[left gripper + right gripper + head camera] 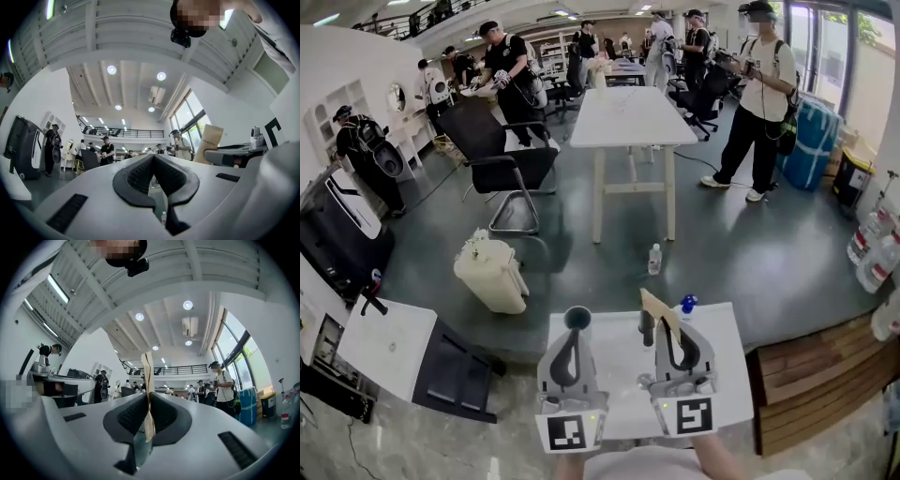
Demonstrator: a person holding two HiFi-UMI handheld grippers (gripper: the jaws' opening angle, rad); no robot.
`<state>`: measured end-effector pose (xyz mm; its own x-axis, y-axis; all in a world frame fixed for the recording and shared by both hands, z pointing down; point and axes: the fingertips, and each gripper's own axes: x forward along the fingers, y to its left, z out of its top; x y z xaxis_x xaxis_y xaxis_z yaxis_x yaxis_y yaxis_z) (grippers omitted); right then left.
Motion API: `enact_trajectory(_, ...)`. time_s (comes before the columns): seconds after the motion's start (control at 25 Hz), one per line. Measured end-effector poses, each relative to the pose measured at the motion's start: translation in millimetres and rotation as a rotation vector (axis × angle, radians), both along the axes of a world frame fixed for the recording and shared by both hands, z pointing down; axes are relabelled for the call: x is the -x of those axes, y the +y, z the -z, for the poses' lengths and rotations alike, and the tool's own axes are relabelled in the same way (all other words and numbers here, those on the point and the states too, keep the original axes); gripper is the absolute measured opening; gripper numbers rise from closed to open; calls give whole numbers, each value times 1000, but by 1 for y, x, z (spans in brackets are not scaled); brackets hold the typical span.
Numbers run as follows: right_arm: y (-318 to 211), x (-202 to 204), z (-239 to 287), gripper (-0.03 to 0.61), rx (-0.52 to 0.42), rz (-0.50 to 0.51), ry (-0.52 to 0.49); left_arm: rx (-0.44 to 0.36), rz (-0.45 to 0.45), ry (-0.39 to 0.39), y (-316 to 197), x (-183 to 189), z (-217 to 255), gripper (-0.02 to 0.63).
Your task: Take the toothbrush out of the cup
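In the head view, both grippers are held up over a small white table. The left gripper is on the left. A grey cup shows just past its tip, near the table's far edge. I cannot tell if they touch. The right gripper holds the toothbrush, a thin, flat, tan thing. It sticks up out of the jaws, beside the cup and not in it. A bottle with a blue cap stands near the far right corner.

In the left gripper view, the jaws are together at the tip, with nothing between them.

In the right gripper view, the jaws are squeezed tight on the toothbrush.
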<state>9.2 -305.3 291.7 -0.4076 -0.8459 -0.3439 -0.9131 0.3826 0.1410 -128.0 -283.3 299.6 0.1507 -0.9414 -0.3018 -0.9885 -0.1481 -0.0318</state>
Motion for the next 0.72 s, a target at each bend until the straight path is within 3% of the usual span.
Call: enact_trajectory(0.72,-1,-14,-14,15,75,-33,16,10,-14,-4,5,-5,0,15)
